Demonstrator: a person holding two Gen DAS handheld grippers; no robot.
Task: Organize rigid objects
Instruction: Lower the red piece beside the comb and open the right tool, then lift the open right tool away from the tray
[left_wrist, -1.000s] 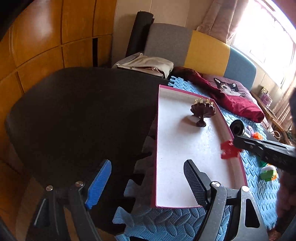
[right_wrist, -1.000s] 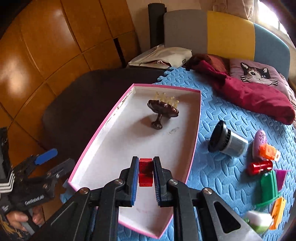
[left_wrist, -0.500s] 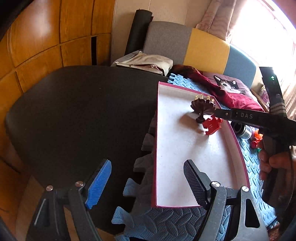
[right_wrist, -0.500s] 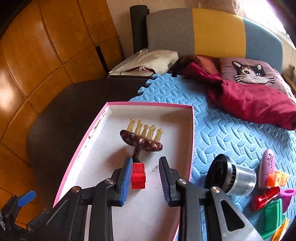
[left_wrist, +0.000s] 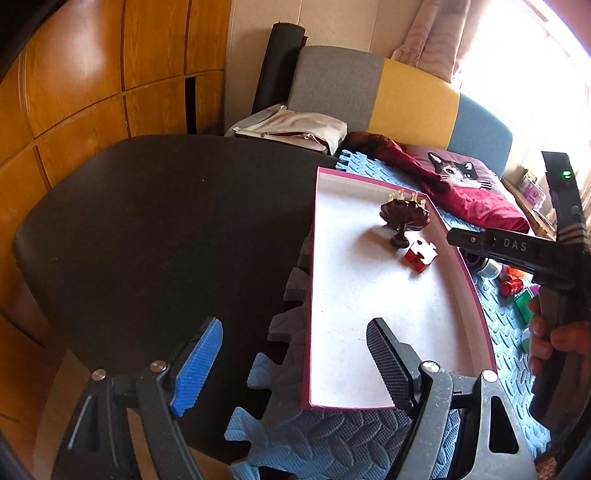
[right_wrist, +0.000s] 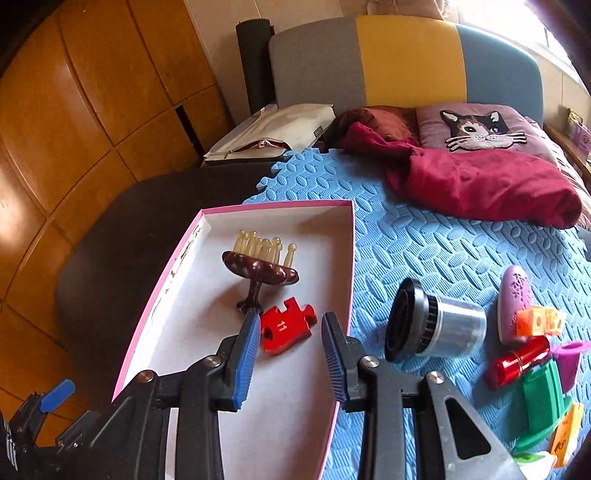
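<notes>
Only our right wrist view shows the toys (right_wrist: 532, 354) right of the box (right_wrist: 280, 210). Our right gripper (right_wrist: 288, 341) is opening; the red puzzle piece (right_wrist: 286, 326), gripped before, now lies free in the box. Our left gripper (left_wrist: 295, 360) stays wide and empty.

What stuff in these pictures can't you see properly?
- Green toy, right wrist view: picture edge cuts it off.
- Lens cylinder, left wrist view: mostly hidden behind the right gripper.
- Red puzzle piece, right wrist view: one corner behind a blue fingertip.
- Window, left wrist view: glare.

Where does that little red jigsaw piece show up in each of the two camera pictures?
Left wrist view: red jigsaw-shaped piece right of centre, in the pink-rimmed white tray.
Right wrist view: centre, same tray.
Shared landmark: dark brown wooden comb with pale pegs, just behind it.
</notes>
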